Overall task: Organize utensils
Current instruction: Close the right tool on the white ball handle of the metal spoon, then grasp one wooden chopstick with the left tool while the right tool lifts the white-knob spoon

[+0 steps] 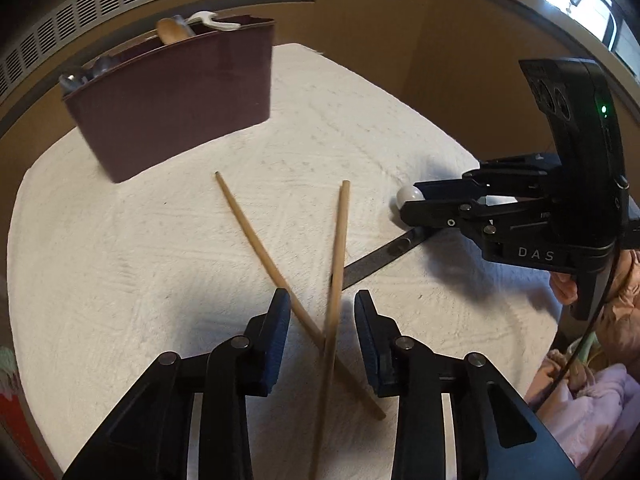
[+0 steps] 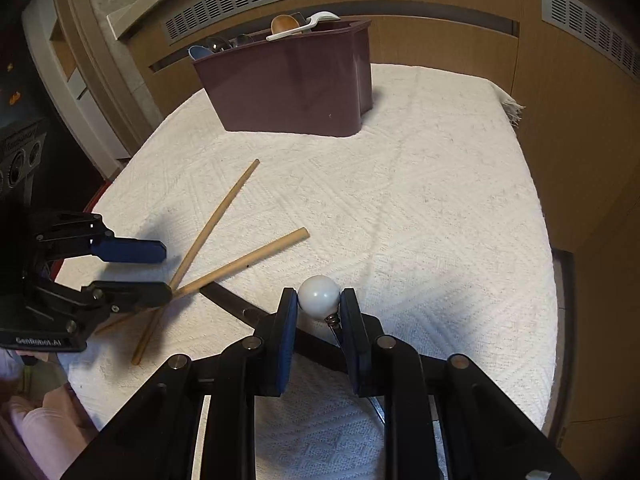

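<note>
Two wooden chopsticks (image 1: 256,232) lie crossed on the white cloth (image 1: 120,260). My left gripper (image 1: 322,304) straddles their crossing, and its jaws stand apart without pressing on the sticks. The right wrist view shows the same gripper (image 2: 165,272) and chopsticks (image 2: 244,258) at the left. My right gripper (image 2: 319,294) is shut on the white ball (image 2: 319,292) at the end of a thin metal utensil, low over the cloth; it also shows in the left wrist view (image 1: 404,204). A maroon utensil holder (image 1: 180,96) (image 2: 296,80) stands at the back with spoons in it.
A dark flat strip (image 1: 384,254) (image 2: 232,300) lies on the cloth under the right gripper. The cloth's edges drop off at the right (image 2: 540,208) and near left. A wood-panelled wall with vents (image 2: 460,40) stands behind. A pink sleeve (image 1: 580,400) is at the near edge.
</note>
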A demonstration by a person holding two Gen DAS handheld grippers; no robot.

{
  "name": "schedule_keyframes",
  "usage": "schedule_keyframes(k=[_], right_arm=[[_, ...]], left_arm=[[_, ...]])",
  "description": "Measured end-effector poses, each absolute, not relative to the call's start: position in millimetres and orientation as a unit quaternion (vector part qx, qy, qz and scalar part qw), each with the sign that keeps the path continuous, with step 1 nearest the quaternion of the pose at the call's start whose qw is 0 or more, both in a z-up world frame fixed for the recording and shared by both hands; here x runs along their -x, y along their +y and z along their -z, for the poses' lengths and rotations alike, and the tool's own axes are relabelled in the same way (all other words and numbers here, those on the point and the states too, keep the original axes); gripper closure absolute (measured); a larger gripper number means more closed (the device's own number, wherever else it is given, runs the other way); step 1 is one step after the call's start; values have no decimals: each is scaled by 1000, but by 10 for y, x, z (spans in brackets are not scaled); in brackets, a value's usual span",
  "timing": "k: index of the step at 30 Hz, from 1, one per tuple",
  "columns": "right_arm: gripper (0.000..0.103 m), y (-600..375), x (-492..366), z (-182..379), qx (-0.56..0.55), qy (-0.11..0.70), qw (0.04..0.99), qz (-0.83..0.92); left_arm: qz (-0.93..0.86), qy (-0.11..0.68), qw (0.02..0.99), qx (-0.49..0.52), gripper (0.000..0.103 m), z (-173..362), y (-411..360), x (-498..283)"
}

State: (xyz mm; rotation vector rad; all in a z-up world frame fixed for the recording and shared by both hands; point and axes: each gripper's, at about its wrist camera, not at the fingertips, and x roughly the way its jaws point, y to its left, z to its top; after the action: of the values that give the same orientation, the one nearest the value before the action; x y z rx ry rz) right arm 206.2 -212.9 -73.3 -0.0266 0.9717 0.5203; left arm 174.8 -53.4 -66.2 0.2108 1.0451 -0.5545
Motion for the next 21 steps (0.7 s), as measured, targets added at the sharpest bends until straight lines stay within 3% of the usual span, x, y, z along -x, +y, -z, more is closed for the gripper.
schedule_keyframes(k=[4, 6, 11, 18, 19, 21], right_arm=[[83, -2126, -2037, 731, 9, 457, 856, -241], [83, -2119, -2039, 721, 11, 455, 859, -233], [83, -2091, -2009, 686, 23, 451, 863, -225], [81, -2061, -1980, 665, 24, 458, 867, -196], [78, -2065, -1965, 653, 21, 458, 867, -196], [57, -2090, -1923, 623, 12, 456, 869, -193]], left_arm=[[259, 496, 816, -145, 70, 713, -727, -1825], [253, 502, 812, -159, 77, 769, -802, -1872], [248, 496, 817, -159, 83, 798, -823, -1839], [211, 488, 836, -133, 84, 769, -609, -1772], [200, 485, 842, -127, 84, 753, -544, -1777], [175, 479, 853, -110, 84, 715, -392, -1788]])
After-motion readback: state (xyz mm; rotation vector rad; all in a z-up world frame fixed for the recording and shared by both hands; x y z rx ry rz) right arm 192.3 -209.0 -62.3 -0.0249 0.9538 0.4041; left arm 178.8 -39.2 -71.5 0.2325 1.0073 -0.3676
